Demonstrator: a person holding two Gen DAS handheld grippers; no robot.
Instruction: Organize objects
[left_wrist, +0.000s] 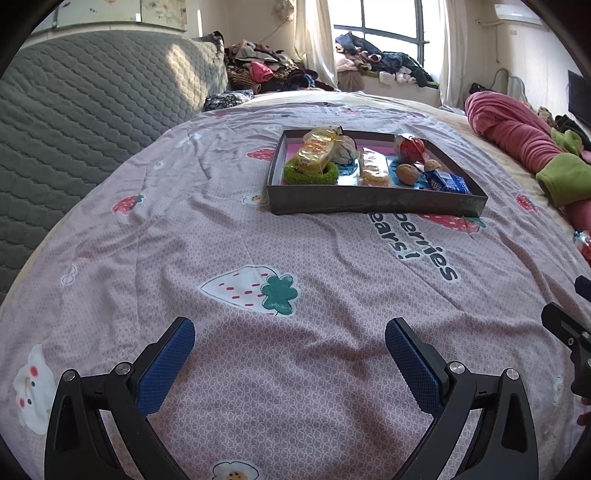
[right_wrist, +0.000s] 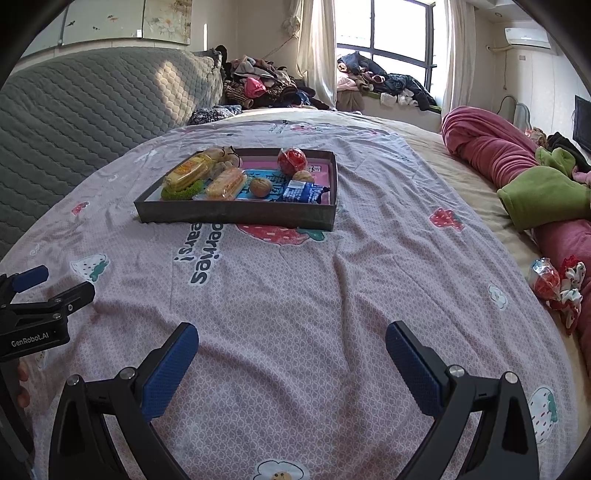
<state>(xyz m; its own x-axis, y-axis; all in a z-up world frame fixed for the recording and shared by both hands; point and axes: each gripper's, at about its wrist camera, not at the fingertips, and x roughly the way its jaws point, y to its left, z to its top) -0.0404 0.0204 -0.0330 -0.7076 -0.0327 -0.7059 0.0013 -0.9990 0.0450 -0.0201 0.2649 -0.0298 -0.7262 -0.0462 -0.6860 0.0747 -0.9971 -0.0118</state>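
Bedroom, daylight from a rear window (right_wrist: 384, 33); clothes heaped on the sill and in the far corner.

Bed (right_wrist: 424, 155): covered by a pink strawberry-print sheet (left_wrist: 295, 258); grey quilted headboard (left_wrist: 74, 110) along its left edge; rolled pink-and-green blanket (right_wrist: 517, 173) along its right edge.

Tray (right_wrist: 236, 214): dark, shallow, rectangular, on the sheet toward the far half of the bed, well ahead of both tools. Contents: two yellow wrapped cakes (right_wrist: 225, 182), one of them lying on a green ring (left_wrist: 310, 173) at the tray's left end; red wrapped ball (right_wrist: 291, 160) at the back; blue packet (right_wrist: 303, 192) at the front right; two walnuts (right_wrist: 260, 186) between cake and packet.

Loose items: second red wrapped ball (right_wrist: 543, 280) and a red-white scrunchie (right_wrist: 569, 291), touching, at the bed's right edge against the blanket.

Left hand-held gripper (left_wrist: 290, 354): blue-padded fingers spread apart, nothing between them, above bare sheet near the bed's front edge.

Right hand-held gripper (right_wrist: 291, 356): fingers likewise apart, nothing held, beside the left one; the loose items lie to its right.
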